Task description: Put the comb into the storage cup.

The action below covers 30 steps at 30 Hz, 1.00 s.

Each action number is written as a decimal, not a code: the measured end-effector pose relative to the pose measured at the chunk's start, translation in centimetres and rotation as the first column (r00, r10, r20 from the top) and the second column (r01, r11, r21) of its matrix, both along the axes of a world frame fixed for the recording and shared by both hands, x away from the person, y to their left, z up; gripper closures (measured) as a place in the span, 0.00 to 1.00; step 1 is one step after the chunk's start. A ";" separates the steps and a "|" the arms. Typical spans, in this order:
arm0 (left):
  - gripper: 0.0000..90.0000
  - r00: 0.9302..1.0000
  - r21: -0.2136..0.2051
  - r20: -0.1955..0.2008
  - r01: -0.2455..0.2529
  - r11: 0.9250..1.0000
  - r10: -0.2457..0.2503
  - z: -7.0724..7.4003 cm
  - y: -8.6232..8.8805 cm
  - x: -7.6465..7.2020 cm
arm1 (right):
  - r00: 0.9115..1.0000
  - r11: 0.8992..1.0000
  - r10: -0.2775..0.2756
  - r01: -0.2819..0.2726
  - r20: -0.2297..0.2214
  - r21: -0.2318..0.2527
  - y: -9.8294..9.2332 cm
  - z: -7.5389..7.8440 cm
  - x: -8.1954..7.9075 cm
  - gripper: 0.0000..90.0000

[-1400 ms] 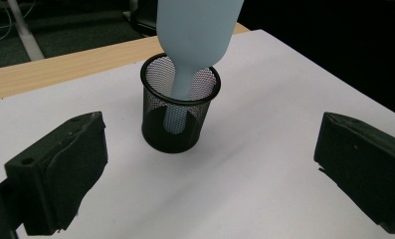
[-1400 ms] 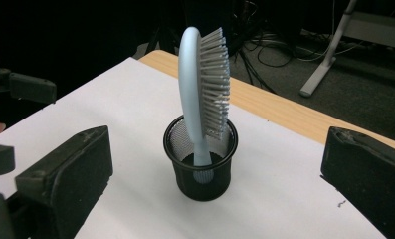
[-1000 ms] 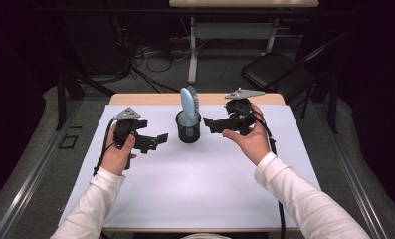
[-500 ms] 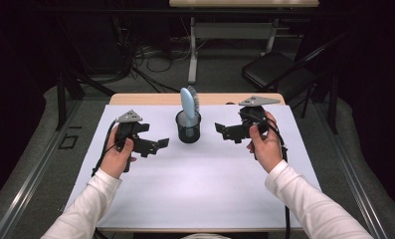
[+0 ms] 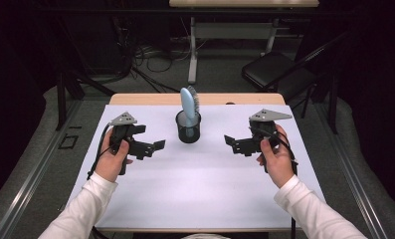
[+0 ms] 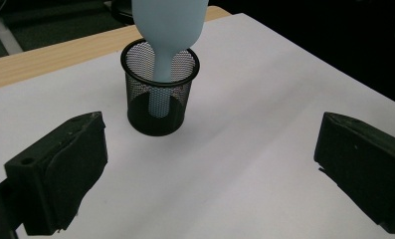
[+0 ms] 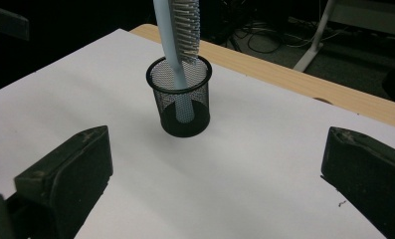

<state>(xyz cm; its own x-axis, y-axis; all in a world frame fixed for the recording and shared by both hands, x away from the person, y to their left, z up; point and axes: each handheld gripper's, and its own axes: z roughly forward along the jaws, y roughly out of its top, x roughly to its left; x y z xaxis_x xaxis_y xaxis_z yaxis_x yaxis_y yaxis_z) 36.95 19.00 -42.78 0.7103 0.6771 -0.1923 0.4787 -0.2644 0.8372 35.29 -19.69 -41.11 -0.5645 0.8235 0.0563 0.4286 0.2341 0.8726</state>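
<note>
A lab or studio recording space, dark all around. The wooden table (image 5: 135, 99) is covered by a plain white sheet (image 5: 195, 184), as for a test setup. On the far floor lie tangled cables (image 5: 145, 55) beside a white desk leg (image 5: 192, 50). A black chair (image 5: 277, 69) stands far right on grey carpet.

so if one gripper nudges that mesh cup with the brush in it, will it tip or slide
Probably tips fairly easily: the blue hairbrush stands well above the rim of the black mesh cup and leans to one side, so the weight sits high. The cup looks like thin wire mesh, likely light, so on the smooth white sheet a low push may slide it instead.
</note>
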 end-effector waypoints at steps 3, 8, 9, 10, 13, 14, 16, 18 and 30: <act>0.01 1.000 0.001 0.005 -0.002 1.000 0.002 0.0 0.2 -0.2 | 1.000 1.000 -0.001 0.001 -0.003 0.008 -0.5 -0.3 -0.6 0.00; 0.01 1.000 -0.001 0.010 0.000 1.000 0.000 0.0 0.5 -0.6 | 1.000 1.000 -0.009 0.009 -0.009 0.019 -1.4 -0.7 -1.4 0.00; 0.01 1.000 -0.004 0.008 -0.003 1.000 0.003 0.0 0.6 -0.7 | 1.000 1.000 -0.012 0.012 -0.009 0.019 -1.5 -0.7 -1.5 0.00; 0.01 1.000 -0.004 0.011 -0.005 1.000 0.005 -0.1 0.6 -0.8 | 1.000 1.000 -0.013 0.013 -0.002 0.019 -1.7 -0.8 -1.7 0.00; 0.01 1.000 -0.003 0.012 -0.003 1.000 0.003 -0.1 0.8 -1.0 | 1.000 1.000 -0.020 0.020 0.001 0.018 -2.2 -1.0 -2.1 0.00; 0.00 1.000 -0.002 0.015 -0.002 1.000 0.002 -0.1 0.8 -1.0 | 1.000 1.000 -0.024 0.024 0.003 0.018 -2.4 -1.1 -2.2 0.00; 0.01 1.000 -0.007 0.017 -0.003 1.000 0.003 0.0 1.0 -1.2 | 1.000 0.999 -0.028 0.028 -0.001 0.028 -2.8 -1.3 -2.4 0.00; 0.01 1.000 -0.010 0.020 -0.002 1.000 0.002 -0.1 1.1 -1.4 | 0.999 0.999 -0.038 0.038 -0.003 0.029 -3.0 -1.5 -2.7 0.00; 0.01 0.999 -0.022 0.041 -0.009 1.000 0.010 -0.4 1.8 -1.9 | 0.998 0.997 -0.070 0.070 -0.006 0.043 -4.7 -3.1 -4.2 0.00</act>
<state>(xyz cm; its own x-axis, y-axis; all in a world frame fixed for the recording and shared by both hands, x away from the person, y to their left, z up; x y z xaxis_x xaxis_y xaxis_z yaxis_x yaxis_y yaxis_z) 35.08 20.81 -43.22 0.7114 0.6798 -0.1782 0.4466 -0.2415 0.8615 31.08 -24.41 -44.20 -0.5054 0.8577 0.0944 0.4462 0.1661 0.8794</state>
